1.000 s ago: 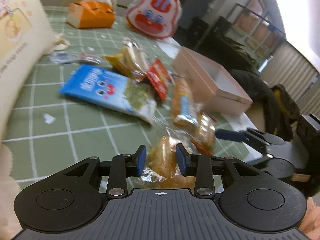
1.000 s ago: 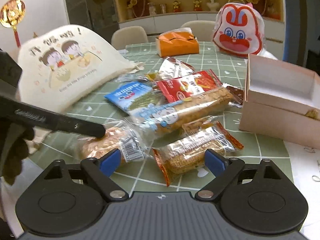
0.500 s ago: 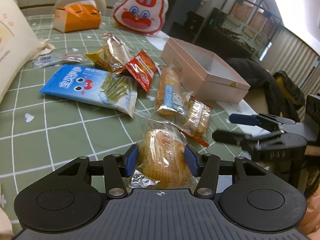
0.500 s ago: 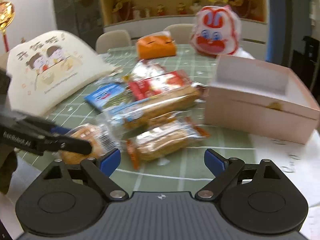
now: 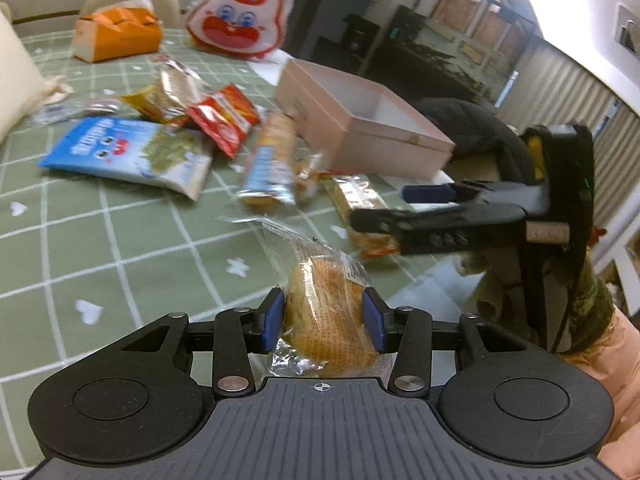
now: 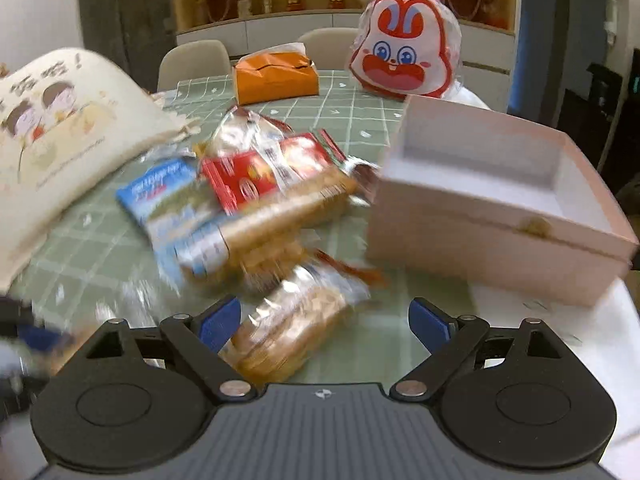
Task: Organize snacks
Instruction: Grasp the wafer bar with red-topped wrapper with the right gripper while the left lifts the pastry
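A bun in a clear wrapper (image 5: 326, 280) sits between the blue pads of my left gripper (image 5: 324, 320). Its jaws are closing and both pads press the bun's sides, just above the green checked tablecloth (image 5: 120, 248). My right gripper (image 6: 325, 320) stands open over a pack of crackers (image 6: 296, 320) that lies near its left pad; it also reaches in from the right (image 5: 378, 206) in the left wrist view. An open pink box (image 6: 500, 240) stands to the right, and nothing shows in the part of its inside that I see. A blue seaweed pack (image 5: 128, 152), a red pack (image 5: 224, 118) and a long biscuit pack (image 5: 268, 164) lie in a pile.
An orange tissue box (image 5: 118, 34) and a rabbit-faced bag (image 5: 240, 12) stand at the far end of the table. A cream cloth bag with cartoon figures (image 6: 60, 128) leans at the left. The table's edge runs close on the right (image 5: 432, 276), with a dark chair beyond it.
My left gripper's jaws widened from the bun's foil end to its body, then narrowed onto it while drawing back from the pile. The right gripper swung right, towards the pink box.
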